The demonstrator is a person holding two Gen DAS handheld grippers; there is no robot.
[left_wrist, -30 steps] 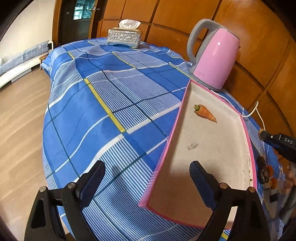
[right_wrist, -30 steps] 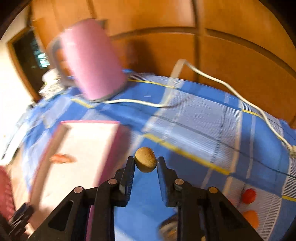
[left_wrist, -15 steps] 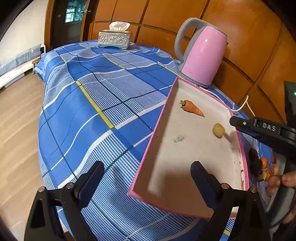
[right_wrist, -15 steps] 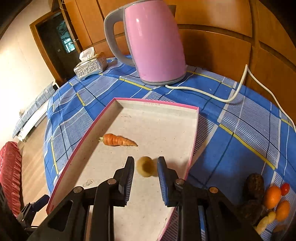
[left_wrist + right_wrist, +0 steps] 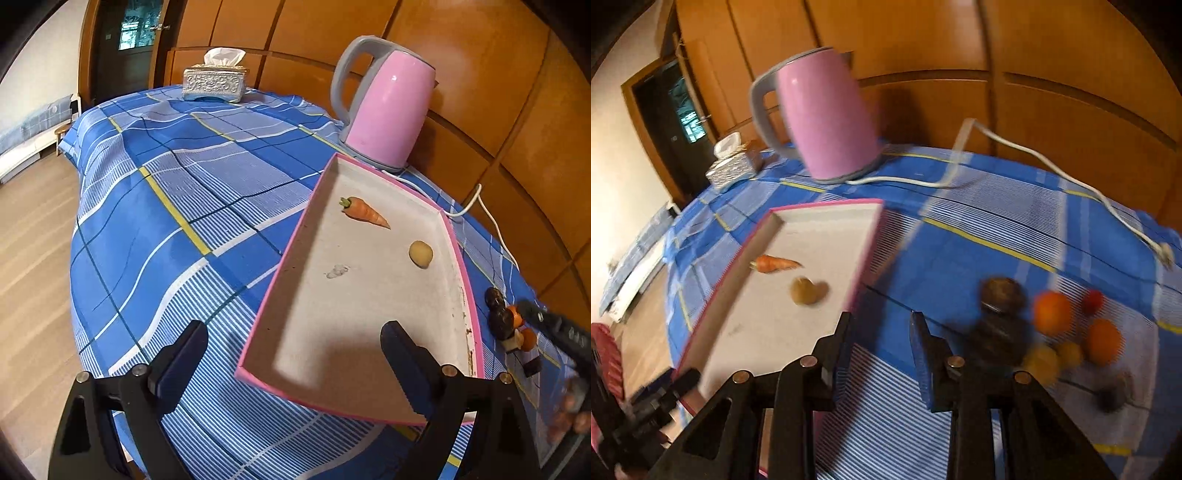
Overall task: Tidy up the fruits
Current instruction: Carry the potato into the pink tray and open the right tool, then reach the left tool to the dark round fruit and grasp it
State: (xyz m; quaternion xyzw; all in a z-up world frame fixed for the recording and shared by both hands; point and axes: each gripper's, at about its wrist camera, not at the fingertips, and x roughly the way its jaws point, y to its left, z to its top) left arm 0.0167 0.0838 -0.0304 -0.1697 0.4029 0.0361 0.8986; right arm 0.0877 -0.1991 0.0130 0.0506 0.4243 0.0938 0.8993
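Right gripper [image 5: 881,332]: jaws narrowly parted and just been opening, nothing between them; blue checked cloth [image 5: 960,258] shows through the gap. Left of its fingers lies the pink-rimmed tray [image 5: 827,236], holding a small potato [image 5: 803,291] and, beyond it, a carrot [image 5: 775,264]. Right of the fingers, a blurred cluster of loose fruit [image 5: 1052,314] rests on the cloth. Farther off stands a pink kettle [image 5: 827,118] with its white cord [image 5: 1015,147].

Left gripper [image 5: 295,354]: jaws wide, holding nothing, straddling the near left corner of the tray [image 5: 266,306]. Ahead of its right finger lie the potato [image 5: 420,254] and carrot [image 5: 364,212], apart from each other. Far beyond, a tissue box [image 5: 216,79].
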